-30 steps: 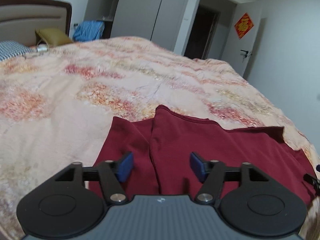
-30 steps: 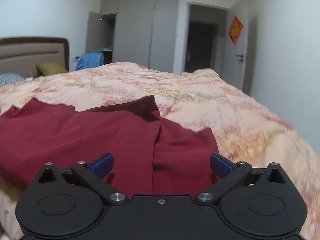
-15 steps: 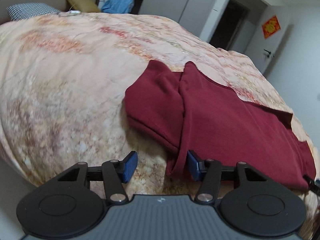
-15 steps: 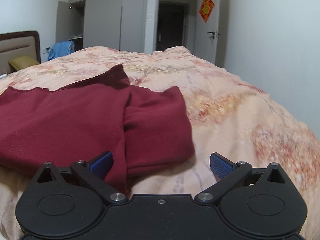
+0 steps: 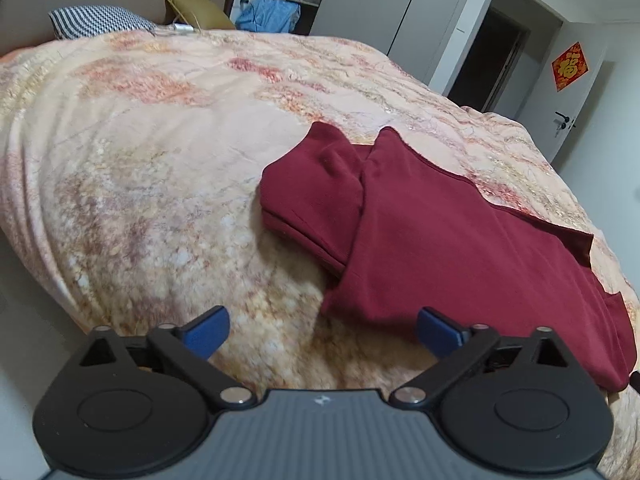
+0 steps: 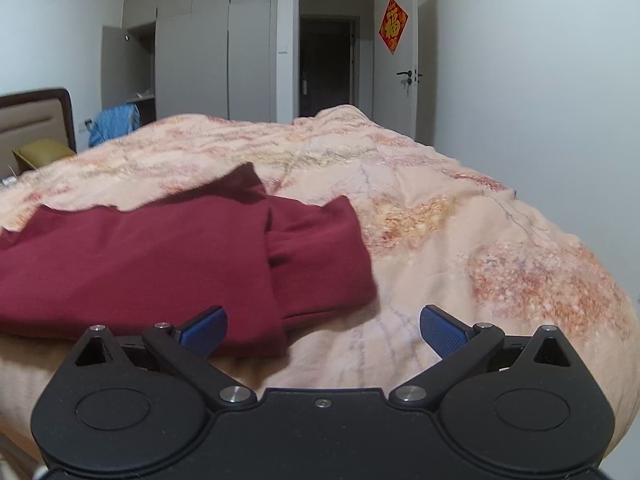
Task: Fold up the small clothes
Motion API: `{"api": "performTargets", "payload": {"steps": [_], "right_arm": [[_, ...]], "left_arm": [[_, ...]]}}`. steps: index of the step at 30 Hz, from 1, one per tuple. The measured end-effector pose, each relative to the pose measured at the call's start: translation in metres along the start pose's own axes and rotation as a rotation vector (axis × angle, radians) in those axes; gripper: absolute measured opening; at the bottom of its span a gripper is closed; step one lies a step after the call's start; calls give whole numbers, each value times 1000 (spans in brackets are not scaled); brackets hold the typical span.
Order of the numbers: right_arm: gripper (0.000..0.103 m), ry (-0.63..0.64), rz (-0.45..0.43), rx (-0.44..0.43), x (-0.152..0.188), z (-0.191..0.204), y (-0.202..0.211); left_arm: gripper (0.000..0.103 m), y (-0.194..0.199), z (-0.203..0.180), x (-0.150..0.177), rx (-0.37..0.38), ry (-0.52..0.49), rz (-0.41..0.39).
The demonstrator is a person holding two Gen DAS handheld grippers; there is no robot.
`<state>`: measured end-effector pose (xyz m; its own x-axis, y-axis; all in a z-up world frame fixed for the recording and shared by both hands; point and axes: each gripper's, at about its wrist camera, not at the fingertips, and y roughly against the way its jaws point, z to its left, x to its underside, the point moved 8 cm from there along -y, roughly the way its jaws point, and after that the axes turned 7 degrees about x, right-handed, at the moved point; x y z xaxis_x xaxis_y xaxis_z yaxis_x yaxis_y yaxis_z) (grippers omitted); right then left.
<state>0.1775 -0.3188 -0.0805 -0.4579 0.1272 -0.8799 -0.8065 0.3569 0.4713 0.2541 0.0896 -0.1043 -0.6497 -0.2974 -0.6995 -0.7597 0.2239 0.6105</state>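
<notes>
- The dark red top (image 5: pixel 460 240) lies flat on the bed (image 5: pixel 160 160), close to the near edge. It is in the same place in the right view (image 6: pixel 140 260).
- Both side parts of the top are tucked in under the big middle part. One tucked part (image 5: pixel 312 192) sticks out on the left, and the other (image 6: pixel 320 256) sticks out on the right.
- The left gripper (image 5: pixel 322 330) is spread wide and holds nothing. It hangs over the near edge of the bed, just in front of the top's near left corner.
- The right gripper (image 6: pixel 322 330) is spread wide too, with nothing in it. It hangs just in front of the top's near right corner, and its left blue pad (image 6: pixel 206 326) sits in front of the cloth.
- I think the sides are done and the next fold has not begun.
- Next, each gripper should pinch its near corner, catching all the layers. Then both should lift together and carry that edge to the far edge.
- Farther off, by the headboard, are a striped pillow (image 5: pixel 96 24), a yellow cushion (image 5: pixel 200 14) and some blue cloth (image 5: pixel 268 14).
</notes>
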Motion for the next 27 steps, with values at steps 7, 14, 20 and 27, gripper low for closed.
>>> {"api": "performTargets", "payload": {"steps": [7,14,20,27], "right_arm": [[102,12,-2,-70,13,18,26],[102,11,22,-90,25,25,34],[102,15,51,-91,36,26,34],[102,28,61,-98,41,35,28]], "left_arm": [[103,19,-19,19,-9,-31,21],[103,32,-23,25,-23,-50,23],[103,32,-23,28,-27,-54,33],[103,26,-20,36,-38,-56,62]]}}
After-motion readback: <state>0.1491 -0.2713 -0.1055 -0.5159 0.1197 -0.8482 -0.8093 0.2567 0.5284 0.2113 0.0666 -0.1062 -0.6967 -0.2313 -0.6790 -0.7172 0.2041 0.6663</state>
